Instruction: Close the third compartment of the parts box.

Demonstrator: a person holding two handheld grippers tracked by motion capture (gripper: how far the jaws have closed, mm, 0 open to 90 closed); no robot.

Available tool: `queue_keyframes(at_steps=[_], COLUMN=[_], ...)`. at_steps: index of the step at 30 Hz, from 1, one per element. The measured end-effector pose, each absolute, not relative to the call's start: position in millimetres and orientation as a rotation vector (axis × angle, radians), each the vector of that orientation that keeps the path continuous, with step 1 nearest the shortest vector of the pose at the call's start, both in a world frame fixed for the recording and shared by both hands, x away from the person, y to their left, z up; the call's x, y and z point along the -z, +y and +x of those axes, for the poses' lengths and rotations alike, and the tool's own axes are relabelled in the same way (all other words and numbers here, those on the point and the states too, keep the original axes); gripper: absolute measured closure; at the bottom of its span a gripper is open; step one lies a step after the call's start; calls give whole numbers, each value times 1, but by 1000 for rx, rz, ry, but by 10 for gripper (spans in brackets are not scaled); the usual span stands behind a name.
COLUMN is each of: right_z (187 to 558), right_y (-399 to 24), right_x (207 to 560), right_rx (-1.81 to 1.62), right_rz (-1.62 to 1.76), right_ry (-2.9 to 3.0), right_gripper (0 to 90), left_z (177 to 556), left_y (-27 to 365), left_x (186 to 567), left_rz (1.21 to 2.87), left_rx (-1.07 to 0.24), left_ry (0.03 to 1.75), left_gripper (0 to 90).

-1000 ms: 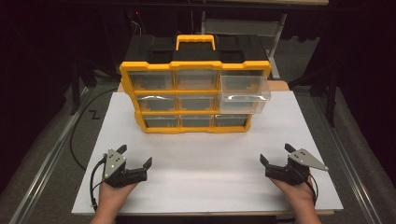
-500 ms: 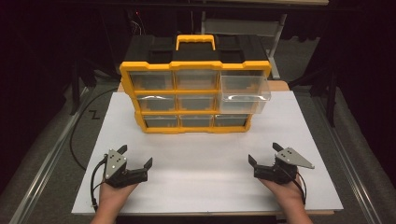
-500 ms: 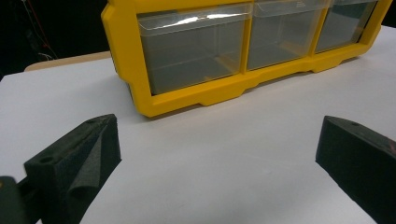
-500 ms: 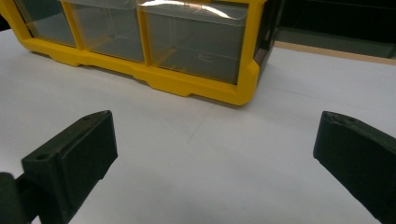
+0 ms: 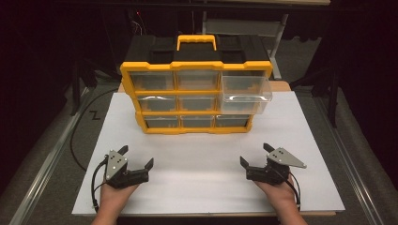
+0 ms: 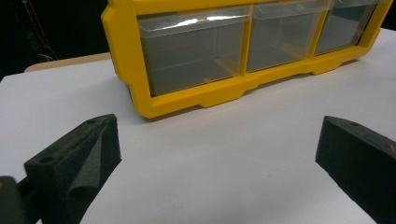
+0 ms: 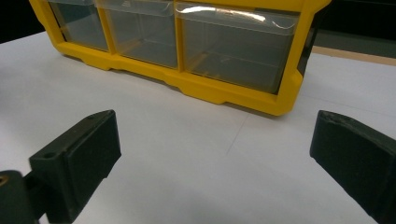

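High view. A yellow and black drawer cabinet (image 5: 196, 84) stands upright in the upper centre of the frame, at the far part of a white board (image 5: 211, 187). It carries a yellow handle (image 5: 196, 42) on its black top and holds three rows of three clear drawers. The top right drawer (image 5: 245, 91) is pulled out toward the camera and overhangs the row beneath; the other eight sit flush. No contents can be made out in any drawer. The left gripper (image 5: 136, 157) lies at lower left, held in a hand (image 5: 111, 199), jaws spread and holding nothing. The right gripper (image 5: 256, 155) lies at lower right, held in a hand (image 5: 277, 192), jaws likewise spread and empty. Both are well apart from the cabinet, and a cable (image 5: 80, 140) trails off the board's left edge. The board rests on a wooden table edge (image 5: 281, 86); grey floor (image 5: 42, 140) lies on either side, and the room behind is dark, with a metal frame (image 5: 244, 21) at top centre.

Left gripper view. The bottom row of the cabinet (image 6: 187, 98) crosses the upper frame. Its bottom left drawer (image 6: 191, 51) is closed and appears empty. The black jaws stand wide at the lower corners, bare white board (image 6: 219, 158) between them.

Right gripper view. The cabinet's (image 7: 233, 95) lower right corner sits in the upper frame; the bottom right drawer (image 7: 233, 46) is closed, its contents not discernible. The jaws stand wide apart over the board (image 7: 196, 158).
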State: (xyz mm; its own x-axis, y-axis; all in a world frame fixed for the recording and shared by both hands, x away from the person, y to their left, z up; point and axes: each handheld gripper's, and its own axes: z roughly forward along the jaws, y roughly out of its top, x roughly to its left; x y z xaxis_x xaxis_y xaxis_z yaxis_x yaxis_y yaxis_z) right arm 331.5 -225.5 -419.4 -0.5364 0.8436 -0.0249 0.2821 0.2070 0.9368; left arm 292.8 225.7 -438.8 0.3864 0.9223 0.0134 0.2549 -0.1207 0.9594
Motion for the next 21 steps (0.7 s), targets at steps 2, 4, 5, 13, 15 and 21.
queue_keyframes(at_steps=[2,4,5,13,15,21], right_z=[331,331,331,331,332,333], right_y=[-225,-225,-225,-230,-232,-237], right_x=[419,419,419,420,421,424], right_rx=[-1324,-1323,-1321,-1319,-1316,-1310], right_rz=[1036,1040,1043,1060,1070,1068], right_ry=[1940,1941,1939,1931,1935,1957], right_gripper=[51,60,67,168,202,350], left_z=[293,293,293,293,293,293], left_y=[226,226,225,221,221,222], left_x=[439,440,440,440,440,440], left_rz=[1627,1629,1629,1633,1629,1618], left_rx=[-809,-809,-808,-805,-807,-807], left_ry=[1065,1065,1066,1051,1055,1064], left_gripper=[7,7,7,3,3,3])
